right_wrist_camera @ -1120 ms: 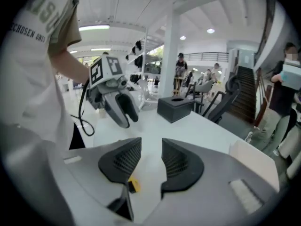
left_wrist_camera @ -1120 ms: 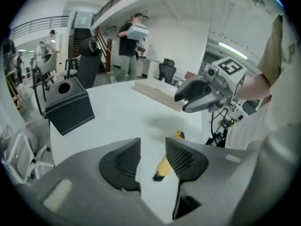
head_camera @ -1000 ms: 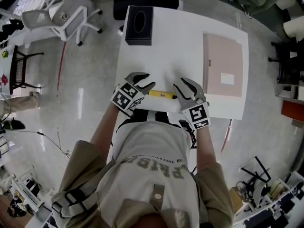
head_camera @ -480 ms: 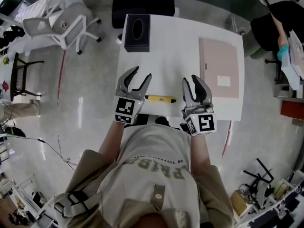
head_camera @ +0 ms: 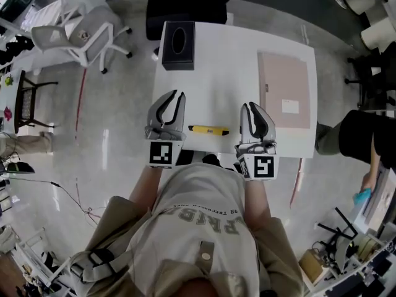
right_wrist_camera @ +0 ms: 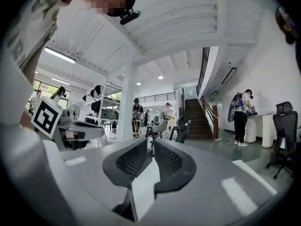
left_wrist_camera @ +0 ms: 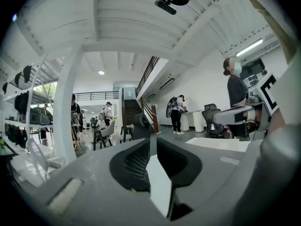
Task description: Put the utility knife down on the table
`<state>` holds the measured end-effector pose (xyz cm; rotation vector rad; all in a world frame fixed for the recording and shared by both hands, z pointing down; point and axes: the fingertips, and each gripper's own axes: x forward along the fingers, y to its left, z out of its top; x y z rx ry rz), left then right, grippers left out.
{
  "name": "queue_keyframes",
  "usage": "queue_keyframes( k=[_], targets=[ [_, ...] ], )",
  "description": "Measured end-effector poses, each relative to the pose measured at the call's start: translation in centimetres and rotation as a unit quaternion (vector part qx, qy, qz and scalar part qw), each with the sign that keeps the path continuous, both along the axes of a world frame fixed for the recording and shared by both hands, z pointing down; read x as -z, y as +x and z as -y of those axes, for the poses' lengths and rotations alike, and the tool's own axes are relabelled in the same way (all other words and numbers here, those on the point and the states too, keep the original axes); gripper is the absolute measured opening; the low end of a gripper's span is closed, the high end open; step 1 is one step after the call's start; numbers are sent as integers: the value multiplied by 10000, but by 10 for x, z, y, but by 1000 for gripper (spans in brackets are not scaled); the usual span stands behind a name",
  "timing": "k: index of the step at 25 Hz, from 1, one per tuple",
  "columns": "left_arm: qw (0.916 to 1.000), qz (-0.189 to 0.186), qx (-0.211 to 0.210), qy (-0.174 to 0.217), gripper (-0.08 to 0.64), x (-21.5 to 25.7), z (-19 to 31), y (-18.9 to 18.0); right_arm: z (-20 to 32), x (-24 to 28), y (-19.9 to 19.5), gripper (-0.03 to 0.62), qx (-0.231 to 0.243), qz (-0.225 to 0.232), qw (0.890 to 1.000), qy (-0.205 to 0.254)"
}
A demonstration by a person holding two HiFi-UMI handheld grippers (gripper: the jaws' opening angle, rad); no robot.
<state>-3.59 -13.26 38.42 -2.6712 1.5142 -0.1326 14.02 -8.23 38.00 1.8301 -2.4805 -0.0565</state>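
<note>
Utility knife (head_camera: pixel 208 129) lies free on the table (head_camera: pixel 235 54).
I've lifted left gripper (head_camera: pixel 175 95) and right gripper (head_camera: pixel 252 106) clear; jaws just narrowed, nothing between.

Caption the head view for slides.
Utility knife lies on the table between left gripper and right gripper, empty fingers just closing.

An open-plan office or lab hall is shown; a white desk (head_camera: pixel 216 73) and wheeled office chairs (head_camera: pixel 71 28) are set on a polished floor (head_camera: pixel 117 141). A staircase (right_wrist_camera: pixel 194 120), shelving racks (left_wrist_camera: pixel 21 114) and people (left_wrist_camera: pixel 176 114) standing at further workstations are seen beyond.
</note>
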Motion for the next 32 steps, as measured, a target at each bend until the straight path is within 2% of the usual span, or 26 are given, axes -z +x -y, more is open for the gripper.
queue_keyframes(
  k=[2,4,11,18,24,32],
  targets=[
    [9999,76,40,57,26,2,-1,-1,0,0,2,30,-43,-60,10000,-4],
    [9998,123,76,104,12,4,-1,-3,0,0,5,11,-101,-83,9999,11],
    [9995,-106,199,211,12,15,1,-11,-2,12,11,2,-313,-229,9990,212],
    [9980,-353,123,518,12,31,7,-13,-3,27,14,2,-459,-407,9963,604],
    [9982,-299,52,524,12,29,10,-10,5,33,17,-2,-674,-663,9934,643],
    [9988,-297,28,379,12,23,14,-12,9,44,11,-2,-707,-496,9943,631]
  ],
)
